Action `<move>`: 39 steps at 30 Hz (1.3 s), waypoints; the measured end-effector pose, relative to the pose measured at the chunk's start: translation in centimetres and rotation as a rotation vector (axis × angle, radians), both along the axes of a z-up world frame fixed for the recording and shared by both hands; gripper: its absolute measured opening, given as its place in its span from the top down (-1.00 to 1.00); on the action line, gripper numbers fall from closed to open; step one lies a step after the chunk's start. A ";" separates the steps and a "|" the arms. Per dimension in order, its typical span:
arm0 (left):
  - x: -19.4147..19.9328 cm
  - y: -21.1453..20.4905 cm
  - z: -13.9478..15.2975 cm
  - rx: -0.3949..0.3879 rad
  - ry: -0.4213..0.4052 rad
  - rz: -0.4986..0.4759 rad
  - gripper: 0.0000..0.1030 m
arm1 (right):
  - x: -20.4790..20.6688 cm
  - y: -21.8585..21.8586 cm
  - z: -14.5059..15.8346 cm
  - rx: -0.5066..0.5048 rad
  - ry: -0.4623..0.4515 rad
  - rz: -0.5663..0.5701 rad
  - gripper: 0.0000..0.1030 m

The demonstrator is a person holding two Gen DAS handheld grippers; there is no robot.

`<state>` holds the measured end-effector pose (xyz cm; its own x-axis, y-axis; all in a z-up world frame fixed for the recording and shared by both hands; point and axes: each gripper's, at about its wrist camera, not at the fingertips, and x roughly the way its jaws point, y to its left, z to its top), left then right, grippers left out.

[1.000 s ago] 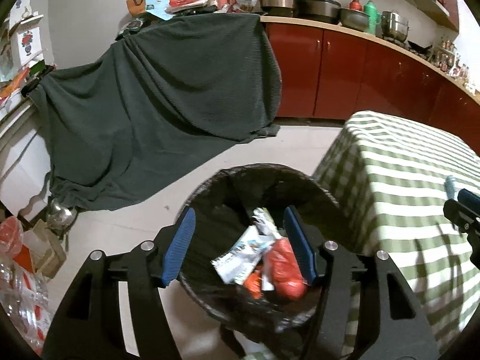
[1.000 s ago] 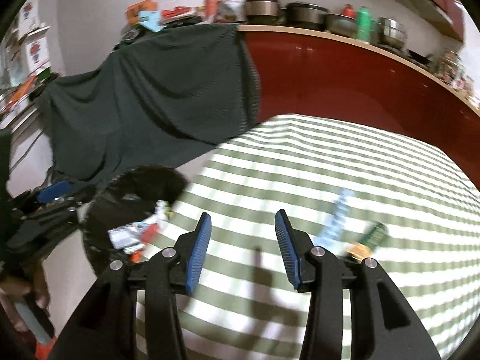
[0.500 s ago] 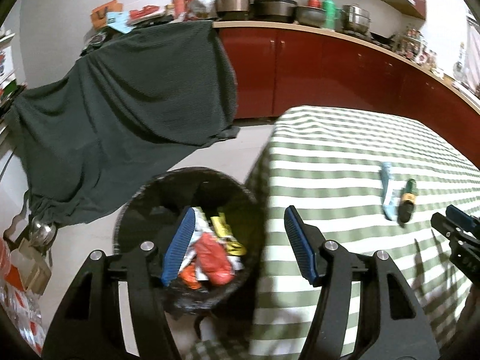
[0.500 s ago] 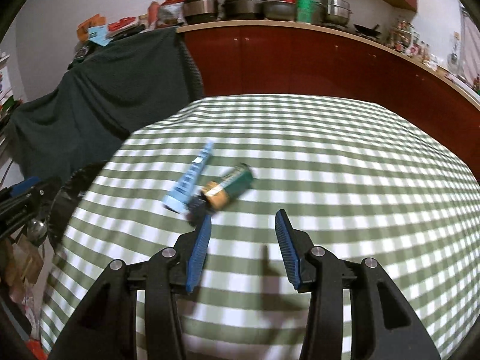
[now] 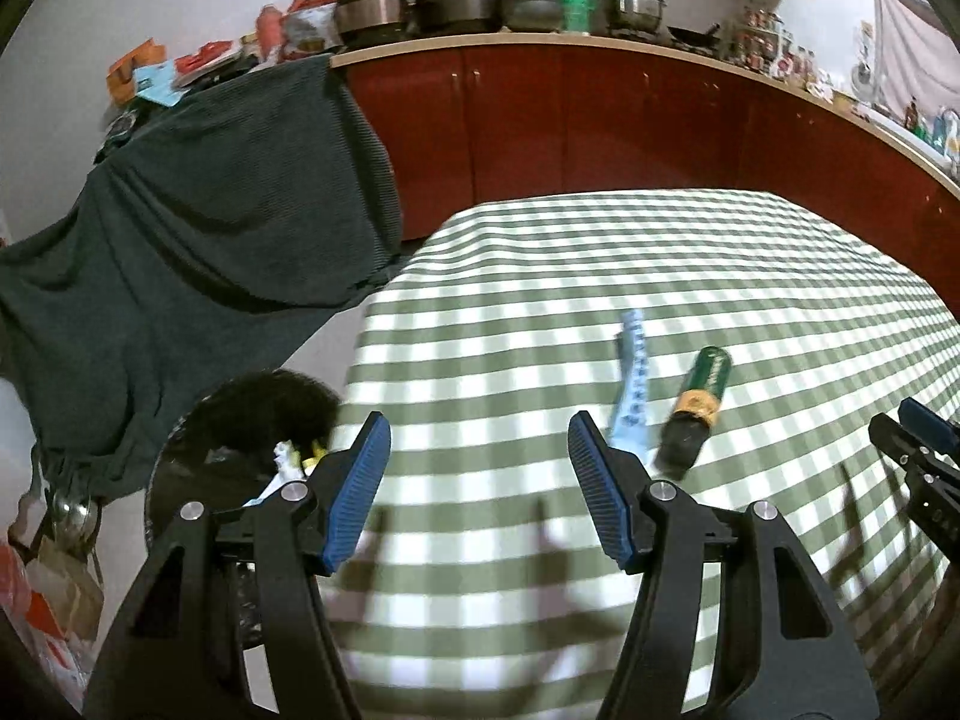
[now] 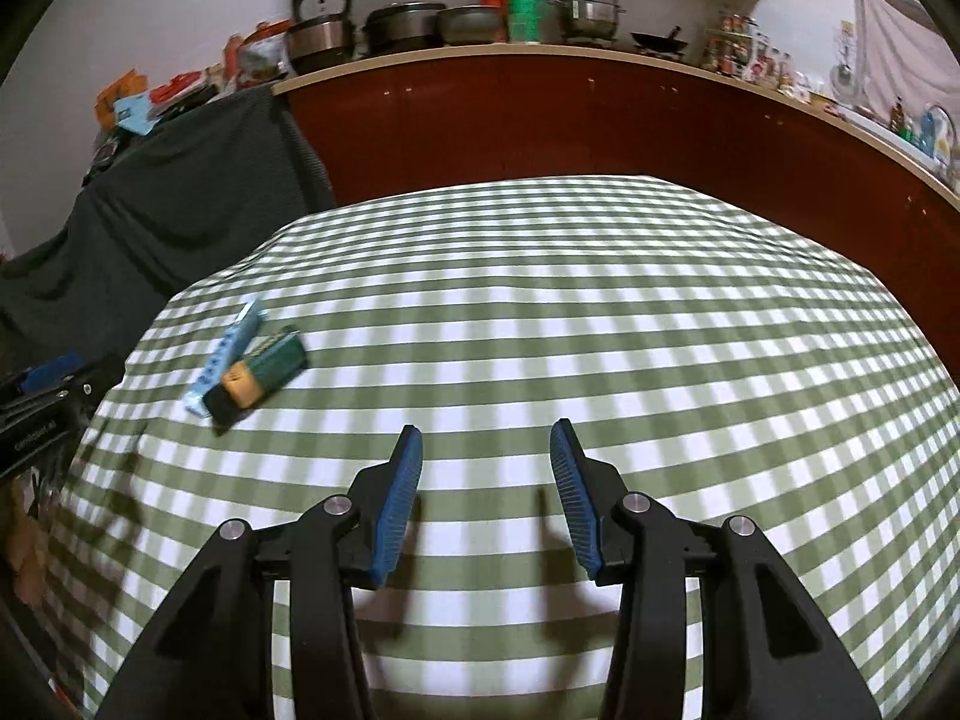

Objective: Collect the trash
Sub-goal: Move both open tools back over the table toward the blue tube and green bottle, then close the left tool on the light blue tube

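On the green-checked tablecloth (image 5: 540, 300) lie a light blue wrapper strip (image 5: 633, 378) and, beside it, a green packet with an orange and black end (image 5: 699, 402). My left gripper (image 5: 480, 438) hovers open over the table's near left edge, empty, just left of the strip. The right wrist view shows the same blue strip (image 6: 225, 354) and green packet (image 6: 264, 375) at left on the cloth (image 6: 600, 300). My right gripper (image 6: 486, 450) is open and empty over bare cloth, well right of them. A black trash bin (image 5: 240, 438) with wrappers inside stands on the floor at left.
A dark green cloth (image 5: 198, 228) drapes over furniture at the back left. Red kitchen cabinets (image 5: 600, 120) with pots on the counter run behind the table. The right gripper's tip (image 5: 918, 444) shows at the left wrist view's right edge. Boxes clutter the floor at lower left.
Both grippers swung right, away from the trash bin and over the table. The bin slid to the left edge; the strip and packet came into closer view. Neither gripper's opening changed.
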<state>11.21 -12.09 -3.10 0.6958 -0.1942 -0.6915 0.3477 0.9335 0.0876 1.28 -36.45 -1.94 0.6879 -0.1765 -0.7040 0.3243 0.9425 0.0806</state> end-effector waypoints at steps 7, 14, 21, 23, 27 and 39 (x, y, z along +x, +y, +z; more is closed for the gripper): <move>1.2 -4.2 -0.3 0.037 -0.004 -0.047 -0.17 | -0.1 -2.9 -0.5 0.015 0.000 -0.038 0.14; 2.6 -6.6 -1.2 0.062 0.009 -0.066 -0.17 | -0.4 -5.0 -0.9 0.039 0.000 -0.058 0.13; 4.5 -8.4 -2.5 0.076 0.055 -0.097 0.01 | -0.3 -5.8 -1.0 0.055 0.001 -0.055 0.13; 4.9 -8.5 -2.9 0.066 0.079 -0.105 0.12 | -0.1 -5.9 -1.0 0.055 0.003 -0.051 0.13; 5.1 -8.6 -3.5 0.053 0.113 -0.130 0.48 | 0.0 -6.0 -1.0 0.054 0.004 -0.050 0.13; 3.4 -7.3 -3.1 0.039 0.100 -0.152 0.77 | 0.7 -3.8 -0.8 0.038 0.013 -0.019 0.13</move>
